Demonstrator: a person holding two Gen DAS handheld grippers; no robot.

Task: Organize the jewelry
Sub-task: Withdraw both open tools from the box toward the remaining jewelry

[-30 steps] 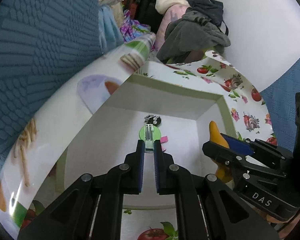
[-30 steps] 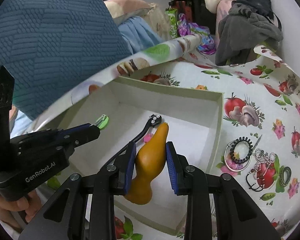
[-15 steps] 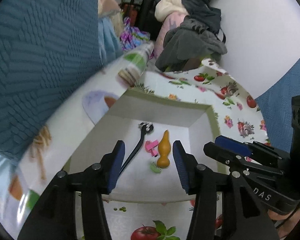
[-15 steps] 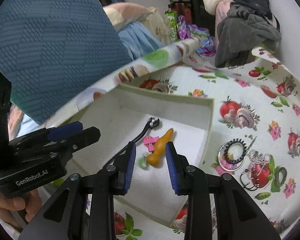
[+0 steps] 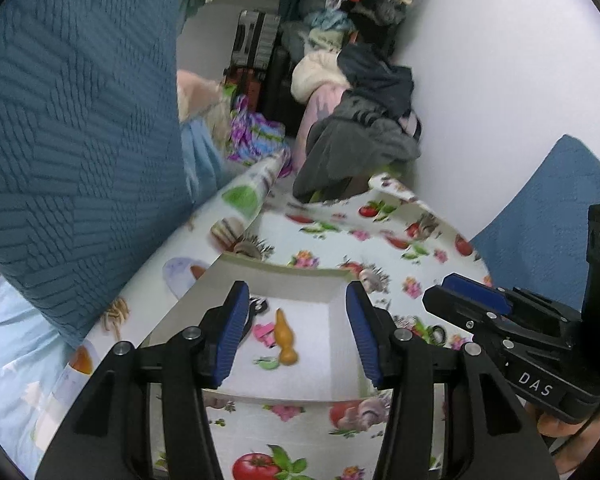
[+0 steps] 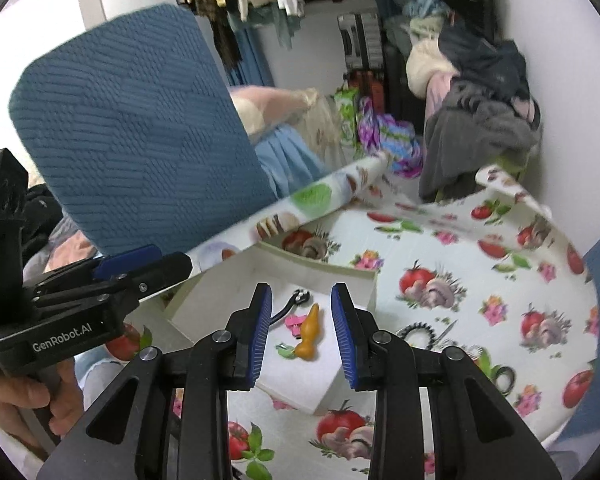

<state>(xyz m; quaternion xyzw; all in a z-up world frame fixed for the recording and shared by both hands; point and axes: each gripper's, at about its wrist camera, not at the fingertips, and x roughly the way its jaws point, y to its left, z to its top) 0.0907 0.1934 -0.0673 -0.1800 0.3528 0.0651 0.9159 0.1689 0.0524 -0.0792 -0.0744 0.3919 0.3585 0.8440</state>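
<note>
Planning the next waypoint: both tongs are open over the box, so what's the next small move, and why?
Probably swing the right tongs rightward toward the hair tie and the rest of the jewelry on the cloth beside the box. The orange piece, pink clip and green clip already lie inside it, and both tongs are open and empty.

Surface (image 6: 452, 240): covered by a white oilcloth printed with tomatoes, mushrooms and pink flowers.
White box (image 6: 374, 284): open, shallow, sitting directly on the surface.
Black hair tie (image 6: 418, 334): on the surface just right of the white box, lying over a round ring.
Bead strand (image 6: 470, 354): right of the hair tie, farther from the white box.
Dark ring (image 6: 502, 376): beyond the beads, farthest right of the white box.
</note>
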